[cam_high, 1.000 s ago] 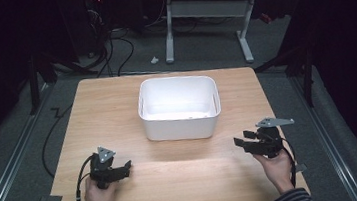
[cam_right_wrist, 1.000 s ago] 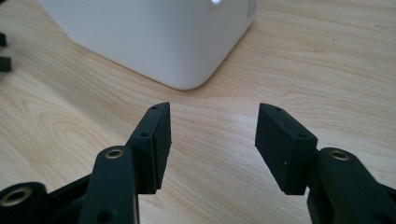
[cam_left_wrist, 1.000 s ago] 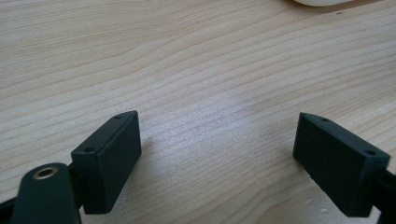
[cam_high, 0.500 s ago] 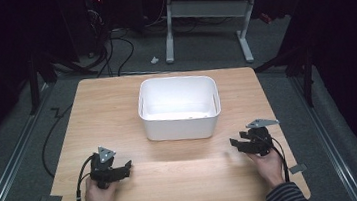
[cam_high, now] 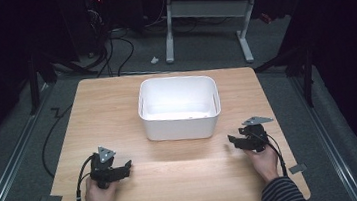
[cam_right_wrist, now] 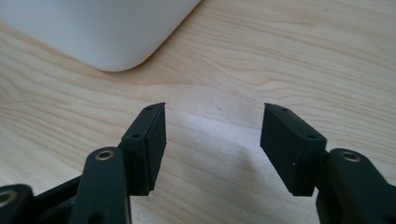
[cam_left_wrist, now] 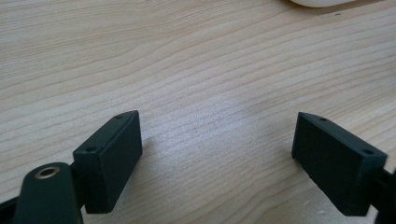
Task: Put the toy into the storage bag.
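Nothing is being held or moved yet, so the work appears to be sitting at its very start. The left gripper point(cam_high: 125, 165) is resting low at the lower left of the high view, its jaws spread wide over bare wood, as the left gripper view is showing. The right gripper point(cam_high: 231, 138) is lying at the lower right of the frame, its jaws likewise parted with nothing between them, pointing toward the near right corner of the white tub point(cam_high: 179, 108).

That tub is standing upright in the middle of the wooden table point(cam_high: 116, 97), a little above the centre of the high view, near both grippers but touching neither. In the right gripper view its rounded corner point(cam_right_wrist: 100, 35) is showing in the upper left of the frame, just beyond the jaws.

As for contents, the tub is looking empty; a couple of tiny dark specks along its inner front wall may be marks or holes, but they are too small to tell. Whatever handling of the tub is intended, reaching and gripping are all still left to do.
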`<state>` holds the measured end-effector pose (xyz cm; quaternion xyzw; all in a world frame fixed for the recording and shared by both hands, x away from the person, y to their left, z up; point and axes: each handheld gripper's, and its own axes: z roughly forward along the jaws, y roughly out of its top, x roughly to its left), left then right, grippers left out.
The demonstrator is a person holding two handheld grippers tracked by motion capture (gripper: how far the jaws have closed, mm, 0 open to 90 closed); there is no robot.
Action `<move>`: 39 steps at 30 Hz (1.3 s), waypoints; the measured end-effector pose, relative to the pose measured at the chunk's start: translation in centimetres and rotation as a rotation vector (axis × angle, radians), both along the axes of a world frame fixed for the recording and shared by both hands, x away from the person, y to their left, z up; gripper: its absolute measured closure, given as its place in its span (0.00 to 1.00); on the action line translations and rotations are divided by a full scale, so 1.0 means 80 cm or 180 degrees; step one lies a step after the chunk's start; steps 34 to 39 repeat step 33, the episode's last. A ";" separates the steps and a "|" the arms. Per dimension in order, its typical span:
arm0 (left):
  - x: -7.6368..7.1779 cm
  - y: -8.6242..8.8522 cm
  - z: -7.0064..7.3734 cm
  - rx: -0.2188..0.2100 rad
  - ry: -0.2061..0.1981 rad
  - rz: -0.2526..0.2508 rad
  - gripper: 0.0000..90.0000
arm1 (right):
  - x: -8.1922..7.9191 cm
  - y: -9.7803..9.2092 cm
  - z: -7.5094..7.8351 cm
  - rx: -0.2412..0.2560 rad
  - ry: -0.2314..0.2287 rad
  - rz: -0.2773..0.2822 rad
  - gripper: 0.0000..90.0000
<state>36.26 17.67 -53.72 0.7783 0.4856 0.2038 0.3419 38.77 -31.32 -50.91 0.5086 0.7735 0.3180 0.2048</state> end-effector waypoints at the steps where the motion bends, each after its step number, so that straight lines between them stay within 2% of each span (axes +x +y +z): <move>1: 0.000 0.000 0.000 -0.0003 -0.0002 0.0004 0.18 | -0.001 0.001 -0.002 -0.0034 -0.0007 -0.0021 0.45; 5: 0.000 0.000 0.000 -0.0004 0.0000 0.0004 0.18 | 0.000 0.000 -0.012 -0.0134 -0.0031 -0.0102 0.40; 9: 0.000 0.000 0.000 -0.0006 0.0001 0.0004 0.18 | 0.000 -0.003 -0.022 -0.0063 0.0000 -0.0148 0.38; 12: -0.001 0.000 0.000 -0.0008 -0.0004 0.0009 0.18 | -0.005 -0.006 -0.027 -0.0021 -0.0123 -0.0135 0.37; 16: 0.001 0.000 0.000 -0.0003 0.0002 0.0018 0.18 | -0.002 -0.006 -0.027 -0.0032 -0.0120 -0.0105 0.35; 17: 0.000 0.000 0.000 -0.0002 0.0000 0.0018 0.18 | -0.001 -0.006 -0.027 -0.0041 -0.0109 -0.0040 0.31; 18: 0.000 0.000 0.000 -0.0002 0.0000 0.0018 0.18 | -0.001 -0.006 -0.027 -0.0041 -0.0109 -0.0040 0.31; 25: 0.000 0.000 0.000 0.0001 0.0003 0.0020 0.18 | -0.002 -0.004 -0.027 -0.0037 -0.0098 -0.0064 0.30; 31: 0.000 0.000 0.000 0.0006 0.0004 0.0047 0.18 | -0.003 -0.001 -0.027 -0.0049 -0.0096 -0.0152 0.28; 39: 0.000 0.000 0.000 0.0007 0.0005 0.0046 0.18 | -0.003 -0.001 -0.027 -0.0048 -0.0091 -0.0163 0.27</move>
